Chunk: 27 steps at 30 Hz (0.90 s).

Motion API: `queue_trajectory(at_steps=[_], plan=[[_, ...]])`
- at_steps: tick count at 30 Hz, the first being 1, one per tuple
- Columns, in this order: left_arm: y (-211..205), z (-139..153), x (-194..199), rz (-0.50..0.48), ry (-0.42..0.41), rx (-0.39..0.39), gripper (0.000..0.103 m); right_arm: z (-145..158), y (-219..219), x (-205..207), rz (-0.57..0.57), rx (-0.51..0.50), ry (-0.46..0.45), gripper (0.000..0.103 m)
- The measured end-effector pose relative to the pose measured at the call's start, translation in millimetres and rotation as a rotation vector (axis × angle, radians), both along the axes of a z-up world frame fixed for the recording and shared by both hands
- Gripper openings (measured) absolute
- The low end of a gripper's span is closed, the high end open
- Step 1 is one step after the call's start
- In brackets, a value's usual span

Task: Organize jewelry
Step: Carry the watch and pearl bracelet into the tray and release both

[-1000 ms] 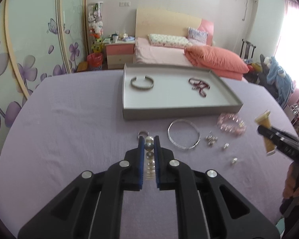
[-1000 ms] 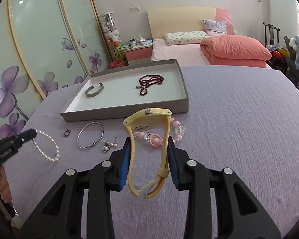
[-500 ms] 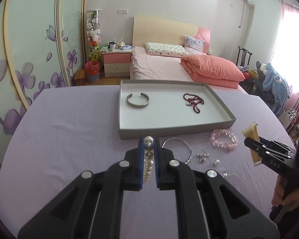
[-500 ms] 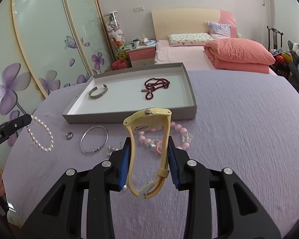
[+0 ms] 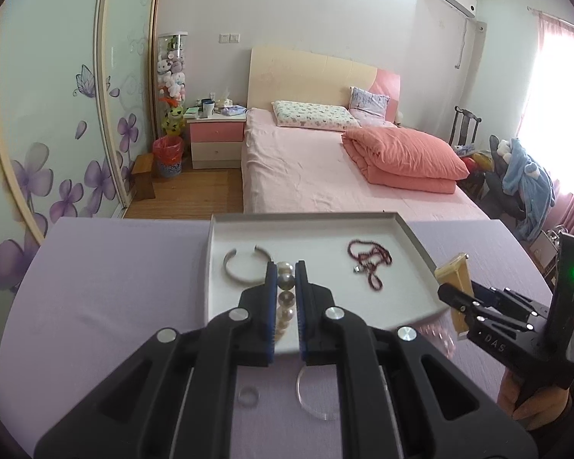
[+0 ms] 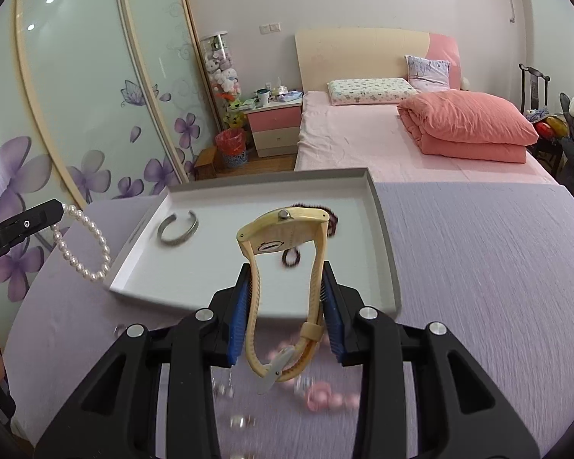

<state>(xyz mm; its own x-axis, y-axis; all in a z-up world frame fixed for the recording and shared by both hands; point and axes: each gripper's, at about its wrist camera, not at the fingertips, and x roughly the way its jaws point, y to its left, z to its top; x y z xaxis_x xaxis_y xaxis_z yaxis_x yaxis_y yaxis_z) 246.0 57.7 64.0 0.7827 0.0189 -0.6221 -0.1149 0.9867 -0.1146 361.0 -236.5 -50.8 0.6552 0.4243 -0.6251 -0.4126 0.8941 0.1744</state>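
My left gripper is shut on a white pearl bracelet and holds it above the near edge of the grey tray. The bracelet hangs as a loop in the right wrist view. My right gripper is shut on a cream-yellow wristwatch, held above the tray's front rim; it also shows in the left wrist view. In the tray lie a silver cuff bangle and a dark red bead necklace.
On the purple cloth in front of the tray lie a thin silver bangle, a small ring, a pink bead bracelet and small earrings, blurred. A bed stands beyond the table.
Both grippers have risen and moved forward towards the tray, each still holding its piece. The loose jewelry on the cloth now lies below and behind the fingertips.
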Motion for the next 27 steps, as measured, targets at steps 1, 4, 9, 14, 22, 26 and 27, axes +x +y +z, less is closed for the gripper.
queue_trajectory(at_steps=[1,4,9,14,22,26,27], plan=[[1,-2,9,0.000,0.003,-0.001,0.009,-2,2,8,-0.003,-0.003,0.004,0.036],[2,-7,32,-0.001,0.013,-0.003,0.009,-9,8,26,-0.009,-0.015,0.022,0.036],[0,-19,65,-0.009,0.035,-0.002,0.009,-28,15,54,-0.023,-0.046,0.078,0.037],[-9,-28,87,-0.032,0.049,0.005,0.009,-45,21,67,-0.030,-0.073,0.126,0.041],[-18,-40,106,-0.052,0.066,0.004,0.009,-45,13,65,-0.031,-0.057,0.123,0.056],[-19,-45,111,-0.059,0.071,0.001,0.009,-45,6,64,-0.034,-0.027,0.129,0.056],[-20,-47,112,-0.059,0.073,0.004,0.009,-44,4,63,-0.033,-0.016,0.133,0.057]])
